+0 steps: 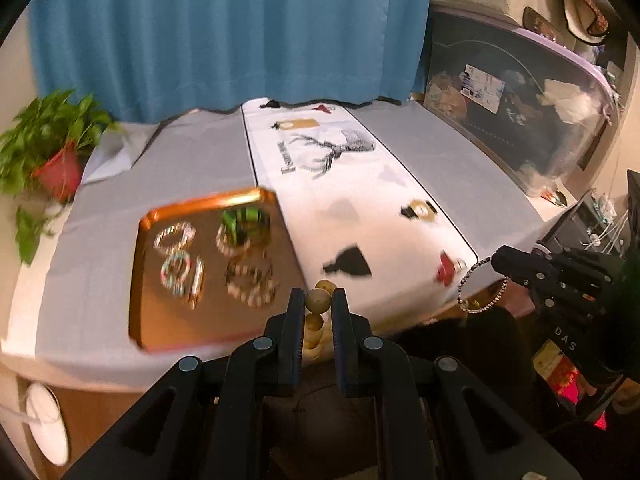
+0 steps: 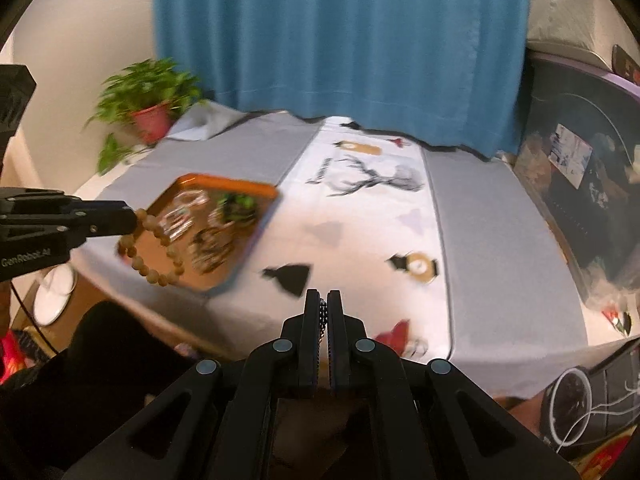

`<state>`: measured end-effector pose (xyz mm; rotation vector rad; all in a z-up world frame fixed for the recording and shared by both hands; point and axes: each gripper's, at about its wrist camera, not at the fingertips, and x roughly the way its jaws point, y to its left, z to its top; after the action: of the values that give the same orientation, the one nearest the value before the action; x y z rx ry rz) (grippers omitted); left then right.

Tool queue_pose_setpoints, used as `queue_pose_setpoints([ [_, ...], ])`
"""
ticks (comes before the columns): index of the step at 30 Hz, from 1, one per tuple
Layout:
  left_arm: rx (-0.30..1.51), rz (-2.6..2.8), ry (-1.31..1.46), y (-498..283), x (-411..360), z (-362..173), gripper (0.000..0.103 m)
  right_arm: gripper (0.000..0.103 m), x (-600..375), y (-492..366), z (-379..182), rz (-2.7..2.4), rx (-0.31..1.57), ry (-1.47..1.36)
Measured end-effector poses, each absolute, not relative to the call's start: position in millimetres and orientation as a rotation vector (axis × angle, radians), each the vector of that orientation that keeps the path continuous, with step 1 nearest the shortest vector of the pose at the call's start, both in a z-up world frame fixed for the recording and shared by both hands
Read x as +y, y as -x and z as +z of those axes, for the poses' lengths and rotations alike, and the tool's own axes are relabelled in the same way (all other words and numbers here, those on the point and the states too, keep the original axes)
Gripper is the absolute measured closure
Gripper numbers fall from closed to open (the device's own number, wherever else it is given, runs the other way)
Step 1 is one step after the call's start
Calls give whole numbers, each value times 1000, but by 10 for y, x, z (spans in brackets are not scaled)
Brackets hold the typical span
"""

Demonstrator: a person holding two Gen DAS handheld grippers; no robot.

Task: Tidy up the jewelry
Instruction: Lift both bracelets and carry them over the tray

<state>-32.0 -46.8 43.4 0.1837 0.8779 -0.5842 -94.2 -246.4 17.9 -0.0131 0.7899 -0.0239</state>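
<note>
While the left gripper (image 1: 319, 300) looks down at the table, its two black jaws pinch a bracelet of round wooden beads (image 1: 318, 300). One big bead sits right between the tips, and more beads hang down under it. Just past the tips, on the left, lies a shiny orange tray (image 1: 150, 320) on a grey cloth (image 1: 188, 160). In the tray are several bracelets (image 1: 176, 258), one of them green (image 1: 240, 220). They look blurry. A white runner with a deer picture (image 1: 352, 184) goes down the middle of the table. On the far right, the right gripper (image 1: 498, 260) is pressed shut on a thin silver chain bracelet (image 1: 478, 288), which hangs in a loop near the table's front edge. A green plant in a red pot (image 1: 60, 168) stands at the far left, and a blue curtain (image 1: 224, 32) hangs behind.

In the right wrist view, the right gripper's jaws are squeezed tight on the chain, which shows as small dark links between them. At the left, the left gripper holds the wooden beads in a loop in front of the tray's near corner. The tray sits left of the runner.
</note>
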Motion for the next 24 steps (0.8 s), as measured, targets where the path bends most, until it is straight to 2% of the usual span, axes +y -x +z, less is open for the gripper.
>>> queue_pose_setpoints([
  [12, 891, -504, -129, 1136, 253, 224, 92, 100, -1721, 1765, 123, 102, 816, 65],
  [24, 856, -529, -115, 1368, 332, 221, 92, 100, -1430, 1970, 132, 126, 818, 107],
])
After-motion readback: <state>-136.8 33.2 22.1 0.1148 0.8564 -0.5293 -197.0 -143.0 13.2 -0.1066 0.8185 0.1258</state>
